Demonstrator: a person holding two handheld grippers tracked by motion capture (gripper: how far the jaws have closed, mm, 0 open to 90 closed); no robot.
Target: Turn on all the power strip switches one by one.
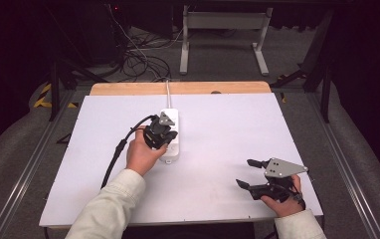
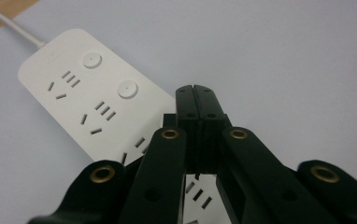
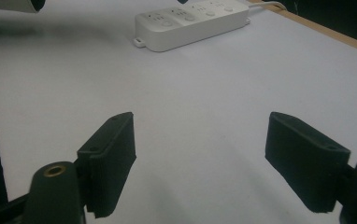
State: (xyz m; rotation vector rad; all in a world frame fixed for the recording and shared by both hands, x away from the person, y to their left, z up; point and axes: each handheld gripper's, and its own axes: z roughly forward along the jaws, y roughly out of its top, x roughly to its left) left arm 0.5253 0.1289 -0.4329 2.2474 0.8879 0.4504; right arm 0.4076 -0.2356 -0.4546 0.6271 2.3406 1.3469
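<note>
Up close, in the left gripper view, our left gripper (image 2: 196,93) has its two black jaws pressed flat together with nothing between them, their tips poised over the near end of a white power strip (image 2: 81,100). We judge the clenched tips are being used as a single finger to press one of the strip's round buttons (image 2: 127,88); we cannot tell whether the tips touch the strip. Two buttons sit in the upper left of that frame, each beside a set of sockets, and both lie beyond the tips.

In the right gripper view, our right gripper (image 3: 200,161) holds its jaws wide apart and empty over bare white table (image 3: 204,88), with the strip well away at the top centre of the frame.

From the high view, the left gripper (image 1: 165,137) rests over the strip (image 1: 170,149) at the middle of the frame, and the right gripper (image 1: 247,174) waits at the lower right.

Pressing a button next would call for keeping the jaws clenched, sliding forward along the strip and lowering squarely onto one button.

The left gripper view alone gives us the buttons and socket slots clearly. The high view adds the strip's white cord (image 1: 167,89) running to the table's far edge, and how far apart the two grippers are.
</note>
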